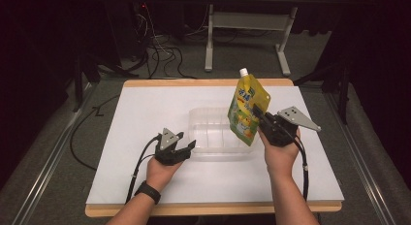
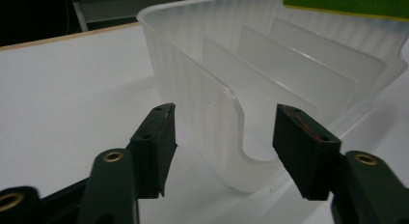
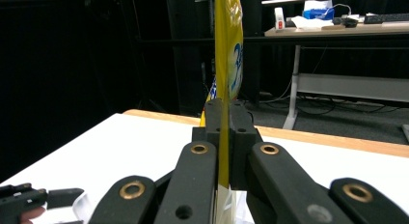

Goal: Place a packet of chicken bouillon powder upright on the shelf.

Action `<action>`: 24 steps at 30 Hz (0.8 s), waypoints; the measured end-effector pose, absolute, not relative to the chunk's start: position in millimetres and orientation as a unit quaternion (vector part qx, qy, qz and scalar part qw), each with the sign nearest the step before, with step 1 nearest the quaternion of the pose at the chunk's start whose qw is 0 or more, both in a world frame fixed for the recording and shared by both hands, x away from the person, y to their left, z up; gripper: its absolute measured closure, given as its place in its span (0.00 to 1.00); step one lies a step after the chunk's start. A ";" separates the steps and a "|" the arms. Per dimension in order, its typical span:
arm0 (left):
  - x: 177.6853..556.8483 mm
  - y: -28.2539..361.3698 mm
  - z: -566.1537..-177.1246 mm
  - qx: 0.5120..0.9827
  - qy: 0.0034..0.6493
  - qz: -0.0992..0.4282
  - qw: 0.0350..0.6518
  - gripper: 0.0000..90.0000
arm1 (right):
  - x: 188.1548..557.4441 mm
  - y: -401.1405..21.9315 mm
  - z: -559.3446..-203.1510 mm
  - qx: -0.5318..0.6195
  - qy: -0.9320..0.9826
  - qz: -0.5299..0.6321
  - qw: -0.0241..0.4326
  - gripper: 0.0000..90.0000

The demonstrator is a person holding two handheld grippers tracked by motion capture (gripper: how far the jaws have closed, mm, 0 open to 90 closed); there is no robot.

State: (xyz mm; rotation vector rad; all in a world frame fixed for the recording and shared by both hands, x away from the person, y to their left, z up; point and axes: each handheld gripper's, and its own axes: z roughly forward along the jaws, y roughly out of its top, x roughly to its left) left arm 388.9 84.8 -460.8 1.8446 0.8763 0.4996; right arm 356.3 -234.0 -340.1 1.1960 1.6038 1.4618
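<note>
Your right hand-held gripper (image 1: pixel 259 119) is clamped on the yellow pouch (image 1: pixel 246 106). Your left hand-held gripper (image 2: pixel 224 137) sits half open astride the clear bin's (image 1: pixel 213 133) wall, not pressing. Steady it, then lower the pouch between dividers.

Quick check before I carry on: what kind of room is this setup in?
Probably a lab or recording workspace, not a home: a white-topped work table, loose cables on the floor, dark surroundings, and a desk with a keyboard behind.

White table (image 1: pixel 145 118) bright and evenly lit from above, surroundings nearly black; bin (image 2: pixel 231 74) close-up is soft and hazy, near jaws blurred in both gripper views, shadows faint.
</note>
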 end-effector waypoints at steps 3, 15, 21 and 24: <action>389.3 78.8 -464.5 0.762 0.356 0.218 0.495 0.58 | 361.7 -228.5 -343.5 0.461 0.613 0.555 0.323 1.00; 391.1 76.1 -463.3 0.757 0.362 0.232 0.492 0.80 | 377.6 -219.8 -354.9 0.469 0.614 0.547 0.323 1.00; 383.8 73.9 -461.6 0.760 0.360 0.238 0.486 0.83 | 379.7 -213.2 -357.8 0.474 0.615 0.538 0.329 1.00; 379.9 71.9 -460.6 0.762 0.359 0.237 0.484 0.83 | 380.0 -212.9 -358.8 0.473 0.615 0.537 0.331 1.00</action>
